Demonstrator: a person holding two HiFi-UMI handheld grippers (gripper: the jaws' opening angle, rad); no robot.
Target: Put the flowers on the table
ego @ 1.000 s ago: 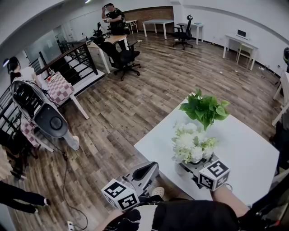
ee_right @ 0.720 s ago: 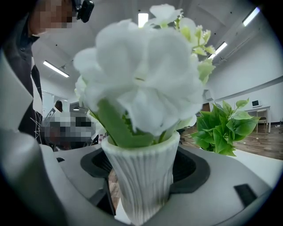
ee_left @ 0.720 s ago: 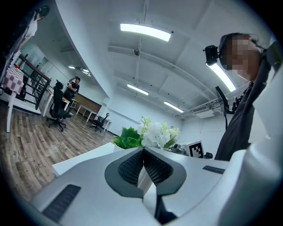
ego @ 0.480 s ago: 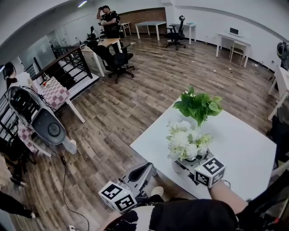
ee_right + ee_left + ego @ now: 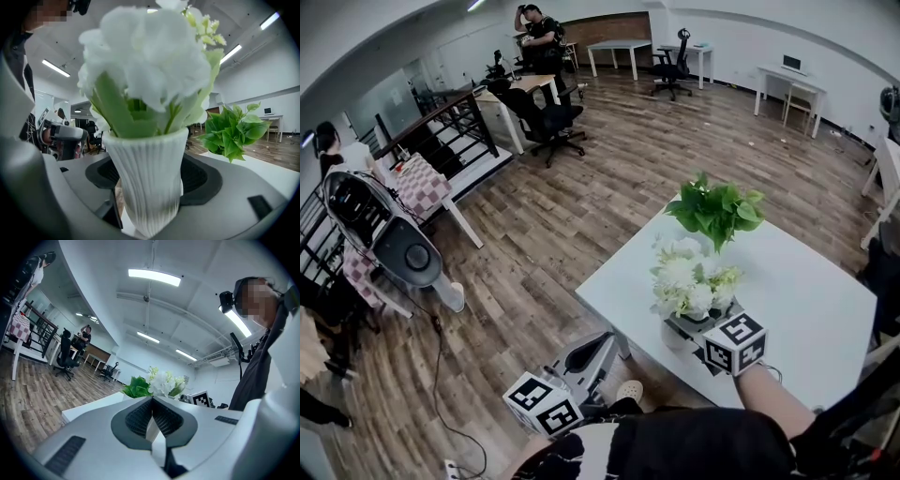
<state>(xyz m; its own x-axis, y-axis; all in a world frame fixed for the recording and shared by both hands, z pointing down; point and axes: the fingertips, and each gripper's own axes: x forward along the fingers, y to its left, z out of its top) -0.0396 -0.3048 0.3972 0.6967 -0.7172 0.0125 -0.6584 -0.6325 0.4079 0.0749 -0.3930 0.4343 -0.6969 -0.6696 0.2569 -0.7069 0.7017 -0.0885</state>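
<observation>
Clearly, the white table (image 5: 811, 309) fills the 4 o'clock part of the head view, above a wood-plank floor (image 5: 581, 206). A leafy green plant (image 5: 717, 208) stands on it toward its 11 o'clock corner. Just beside the plant, at its 7 o'clock, the white flowers (image 5: 684, 279) rise from a ribbed white vase (image 5: 147, 178) close to the table's near edge; whether the base touches the top cannot be told. The right gripper (image 5: 682, 333) is clenched on that vase, one jaw on each side. The left gripper (image 5: 152, 404) hovers off the table at the vase's 8 o'clock, jaws pressed together with nothing between.
</observation>
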